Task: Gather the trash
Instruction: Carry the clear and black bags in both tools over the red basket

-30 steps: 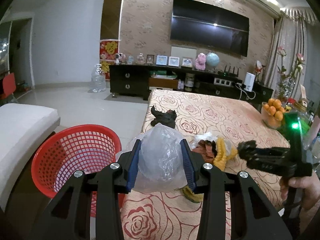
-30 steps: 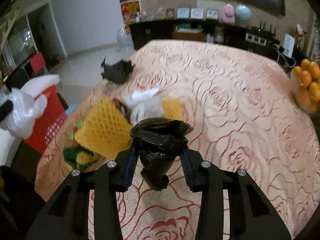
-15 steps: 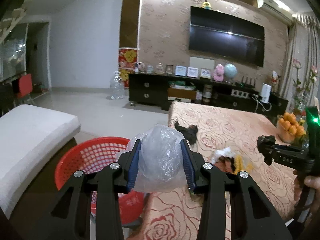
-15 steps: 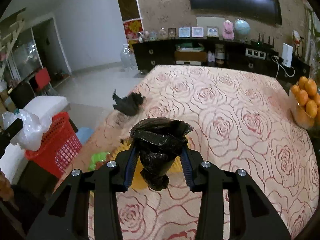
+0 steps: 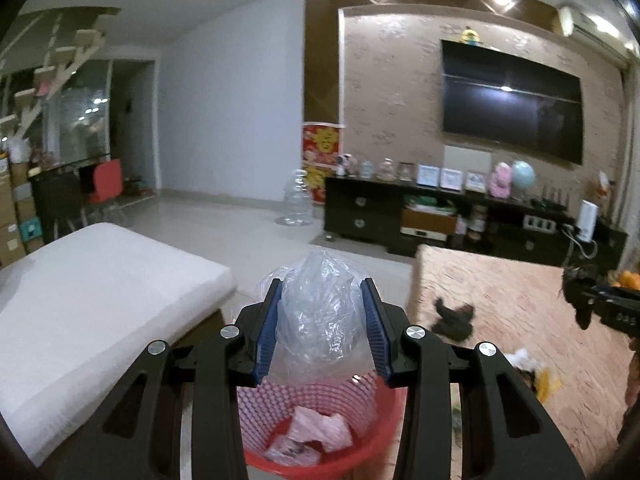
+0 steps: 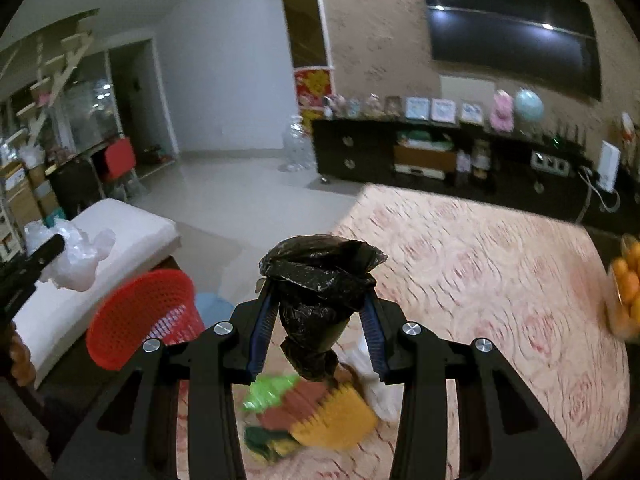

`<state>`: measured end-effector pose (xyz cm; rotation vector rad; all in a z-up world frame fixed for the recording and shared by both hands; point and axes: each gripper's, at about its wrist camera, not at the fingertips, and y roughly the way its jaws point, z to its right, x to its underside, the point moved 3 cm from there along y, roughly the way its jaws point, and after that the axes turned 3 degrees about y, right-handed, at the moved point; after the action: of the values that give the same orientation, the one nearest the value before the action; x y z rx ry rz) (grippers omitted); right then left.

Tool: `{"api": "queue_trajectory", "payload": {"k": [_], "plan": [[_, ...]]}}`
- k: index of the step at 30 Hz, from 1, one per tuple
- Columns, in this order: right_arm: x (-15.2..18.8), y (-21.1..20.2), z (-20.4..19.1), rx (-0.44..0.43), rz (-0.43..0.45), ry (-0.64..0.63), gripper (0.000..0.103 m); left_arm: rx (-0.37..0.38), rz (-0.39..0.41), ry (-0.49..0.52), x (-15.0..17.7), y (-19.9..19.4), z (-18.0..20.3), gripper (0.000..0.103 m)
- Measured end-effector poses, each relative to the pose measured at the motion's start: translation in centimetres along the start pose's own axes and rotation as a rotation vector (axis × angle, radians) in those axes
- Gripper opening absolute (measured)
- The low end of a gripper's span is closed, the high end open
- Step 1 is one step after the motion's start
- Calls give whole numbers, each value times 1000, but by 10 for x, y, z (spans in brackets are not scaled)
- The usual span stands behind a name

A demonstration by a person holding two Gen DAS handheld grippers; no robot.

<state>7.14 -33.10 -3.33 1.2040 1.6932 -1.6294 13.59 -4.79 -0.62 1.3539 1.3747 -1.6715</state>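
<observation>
My left gripper is shut on a crumpled clear plastic bag and holds it right above the red mesh basket, which has pale wrappers in its bottom. My right gripper is shut on a crumpled black plastic bag and holds it above the rose-patterned table. Under it lie a yellow foam net, green scraps and white paper. Another black bag lies near the table's left edge. The basket also shows in the right wrist view, left of the table.
A white cushioned bench stands left of the basket. A bowl of oranges sits at the table's right edge. A dark TV cabinet runs along the far wall, with tiled floor in front.
My left gripper has swung left from the table's edge to over the basket, still holding the clear bag. My right gripper has lifted and drawn back with the black bag.
</observation>
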Motion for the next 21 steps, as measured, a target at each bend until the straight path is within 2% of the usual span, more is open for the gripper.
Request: {"api": "queue_trajectory", "payload": {"k": [6, 11, 21], "plan": [[-20, 14, -26, -74, 31, -40, 39, -59, -58, -33, 11, 24, -21, 38], [-11, 40, -45, -107, -29, -61, 39, -83, -101, -48, 24, 38, -34, 38], [1, 66, -101, -198, -107, -132, 39, -87, -124, -65, 34, 42, -53, 38]]}}
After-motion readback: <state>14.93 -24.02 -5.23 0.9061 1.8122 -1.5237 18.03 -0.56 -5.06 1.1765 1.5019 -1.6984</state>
